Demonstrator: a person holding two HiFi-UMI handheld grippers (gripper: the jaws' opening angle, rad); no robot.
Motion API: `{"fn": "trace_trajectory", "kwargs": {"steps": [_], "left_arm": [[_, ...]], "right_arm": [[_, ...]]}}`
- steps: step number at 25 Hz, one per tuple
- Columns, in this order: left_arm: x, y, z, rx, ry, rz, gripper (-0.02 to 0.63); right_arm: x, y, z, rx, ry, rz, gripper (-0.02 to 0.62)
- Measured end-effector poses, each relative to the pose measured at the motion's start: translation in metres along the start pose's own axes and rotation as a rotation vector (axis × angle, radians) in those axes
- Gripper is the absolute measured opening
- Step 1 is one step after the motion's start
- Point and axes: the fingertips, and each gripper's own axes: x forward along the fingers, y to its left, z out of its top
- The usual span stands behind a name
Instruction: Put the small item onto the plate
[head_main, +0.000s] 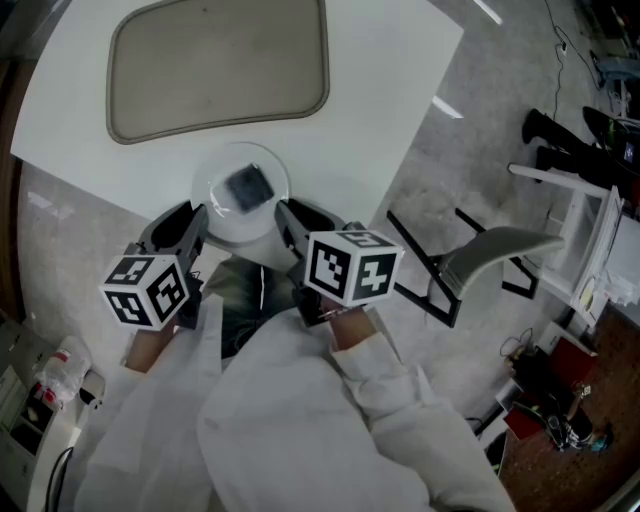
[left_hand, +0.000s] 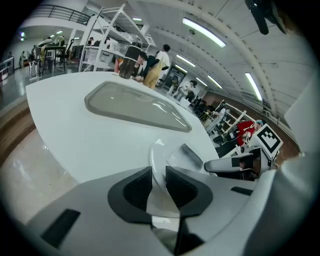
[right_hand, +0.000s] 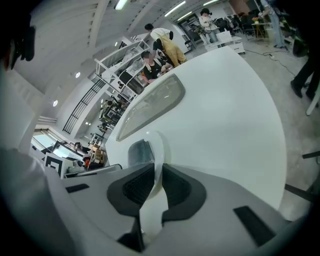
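Here I have the plate (head_main: 232, 234) pinched from both sides. My left gripper (left_hand: 159, 186) is clamped on its left rim and my right gripper (right_hand: 157, 189) on its right rim, each pair of jaws pressed onto the thin white edge. The item (head_main: 247, 185), small, dark and squarish, lies on the plate near its middle. The plate is at the near edge of the white table (head_main: 385, 90); I cannot tell whether it rests there. Farther back on the table lies a grey tray (head_main: 220, 65), apart from the plate.
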Motion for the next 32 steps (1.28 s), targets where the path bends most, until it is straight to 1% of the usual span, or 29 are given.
{"fn": "trace_trajectory", "kwargs": {"steps": [4,8,11,17,24,27,32], "left_arm": [[0.001,0.003,-0.002,0.000,-0.002,0.019,0.084],[0.000,0.004,-0.003,-0.018,0.003,0.011,0.084],[-0.002,0.001,-0.002,-0.033,-0.008,0.010,0.084],[-0.009,-0.003,0.002,-0.053,-0.029,0.014,0.083],[-0.013,-0.014,0.006,-0.059,-0.049,0.043,0.083],[-0.017,-0.010,0.010,-0.067,-0.067,0.055,0.084],[-0.019,-0.002,0.016,-0.074,-0.078,0.052,0.084]], "right_arm": [[0.001,0.001,-0.003,-0.004,0.005,-0.003,0.055],[0.002,0.001,-0.004,0.001,0.017,0.003,0.055],[0.000,0.001,-0.004,-0.007,0.031,-0.002,0.055],[-0.007,0.008,0.002,-0.042,0.030,0.008,0.057],[-0.015,0.009,0.013,-0.098,0.046,0.040,0.057],[-0.012,0.015,0.018,-0.127,0.051,0.049,0.057],[-0.004,0.023,0.027,-0.147,0.048,0.061,0.056]]}}
